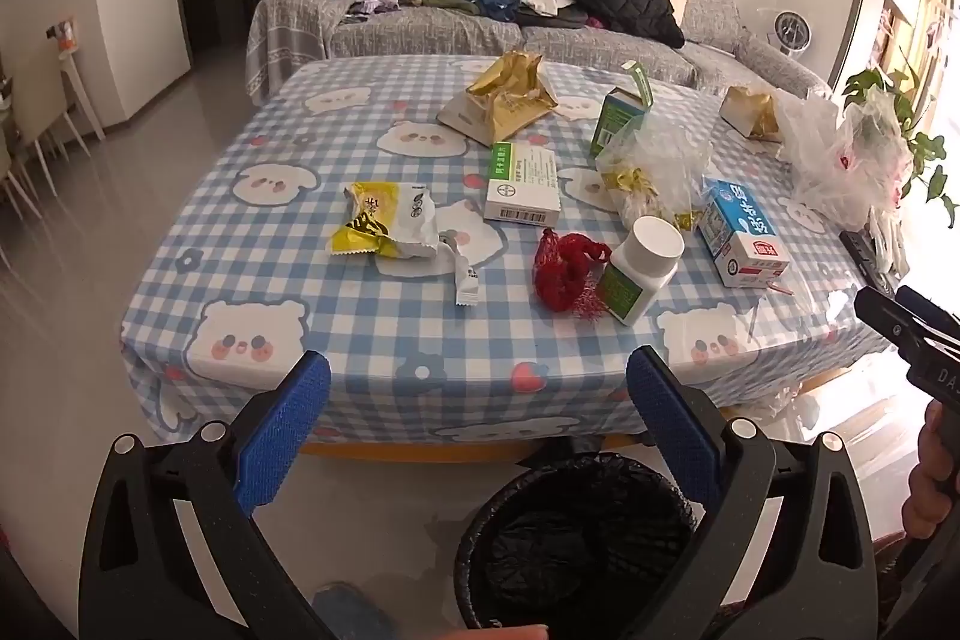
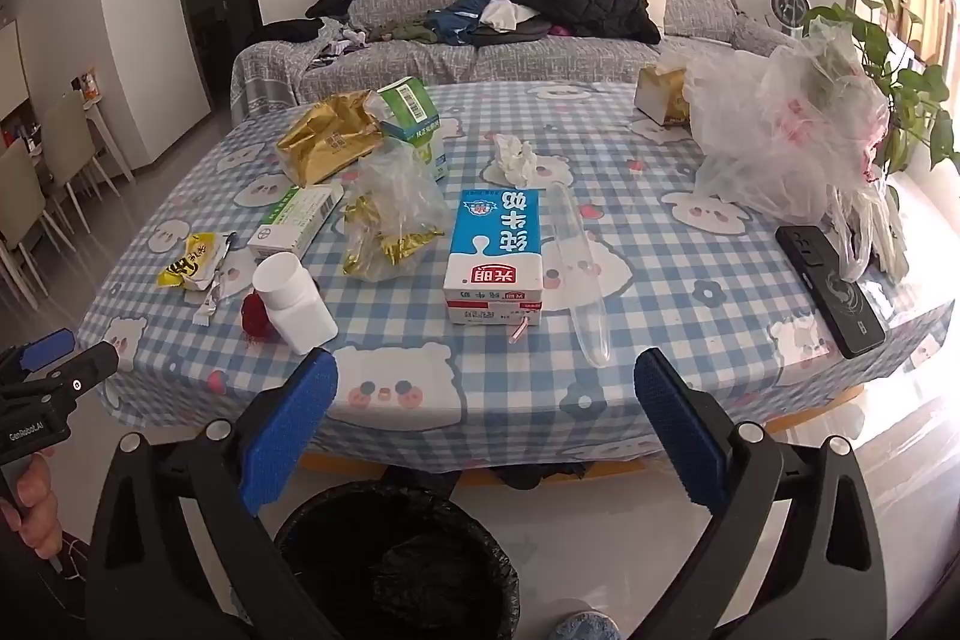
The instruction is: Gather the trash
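Above the bin (image 2: 396, 556), both claws gape wide and empty; go first for the bottle (image 2: 294, 298) nearest it.

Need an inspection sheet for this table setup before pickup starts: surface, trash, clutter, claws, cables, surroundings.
Surface: checked tablecloth, littered.
Job's things: milk carton, white bottle, yellow wrapper, medicine box, gold bag, red netting, tissue; bin on the floor below the near edge.
Clutter: phone, plastic bags.
Claws: left claw open, empty; right claw open, empty.
Cables: nothing seen.
Surroundings: sofa with clothes, plant.
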`<state>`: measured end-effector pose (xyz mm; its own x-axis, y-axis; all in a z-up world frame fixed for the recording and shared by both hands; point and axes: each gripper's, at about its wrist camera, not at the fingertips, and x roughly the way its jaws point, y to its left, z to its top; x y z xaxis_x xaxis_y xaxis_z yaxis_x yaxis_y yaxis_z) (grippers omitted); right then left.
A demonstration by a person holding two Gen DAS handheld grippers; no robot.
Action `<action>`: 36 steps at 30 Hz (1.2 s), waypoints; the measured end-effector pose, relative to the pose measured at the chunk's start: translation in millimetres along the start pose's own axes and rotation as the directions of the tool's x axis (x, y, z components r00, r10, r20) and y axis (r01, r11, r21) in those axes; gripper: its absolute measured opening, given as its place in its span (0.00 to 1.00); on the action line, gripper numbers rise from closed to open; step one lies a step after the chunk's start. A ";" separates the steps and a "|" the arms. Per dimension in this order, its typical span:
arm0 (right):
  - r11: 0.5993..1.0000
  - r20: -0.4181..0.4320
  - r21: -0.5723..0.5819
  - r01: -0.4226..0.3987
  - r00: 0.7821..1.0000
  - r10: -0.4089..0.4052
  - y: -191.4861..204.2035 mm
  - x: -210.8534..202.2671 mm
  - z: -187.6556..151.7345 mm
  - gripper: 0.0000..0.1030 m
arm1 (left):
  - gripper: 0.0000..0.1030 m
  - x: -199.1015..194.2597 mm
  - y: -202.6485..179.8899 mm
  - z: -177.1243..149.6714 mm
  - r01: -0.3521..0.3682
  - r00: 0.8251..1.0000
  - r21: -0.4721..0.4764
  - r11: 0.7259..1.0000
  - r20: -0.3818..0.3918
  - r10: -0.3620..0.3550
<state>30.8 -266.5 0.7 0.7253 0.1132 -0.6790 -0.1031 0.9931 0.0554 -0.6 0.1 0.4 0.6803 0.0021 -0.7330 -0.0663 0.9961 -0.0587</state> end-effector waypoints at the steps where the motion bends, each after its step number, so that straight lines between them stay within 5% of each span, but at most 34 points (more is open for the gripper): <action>1: 1.000 0.001 0.000 0.001 1.000 -0.001 0.4 -0.2 -0.2 0.93 | 0.94 -0.3 -0.1 0.0 0.003 1.000 0.001 1.000 -0.001 -0.003; 19: 1.000 0.000 0.008 0.021 1.000 -0.021 -2.0 0.7 -0.2 0.93 | 0.94 -1.9 -0.2 1.6 0.013 0.999 0.006 1.000 0.039 -0.013; 36: 1.000 0.009 -0.005 -0.004 1.000 0.004 0.8 -3.4 1.3 0.92 | 0.93 -3.4 -0.6 1.7 0.010 1.000 0.007 1.000 -0.002 -0.010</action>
<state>29.1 -266.1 4.0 0.7313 0.1171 -0.6719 -0.1092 0.9925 0.0540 -1.6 -0.4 4.1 0.6797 -0.0084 -0.7335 -0.0544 0.9966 -0.0618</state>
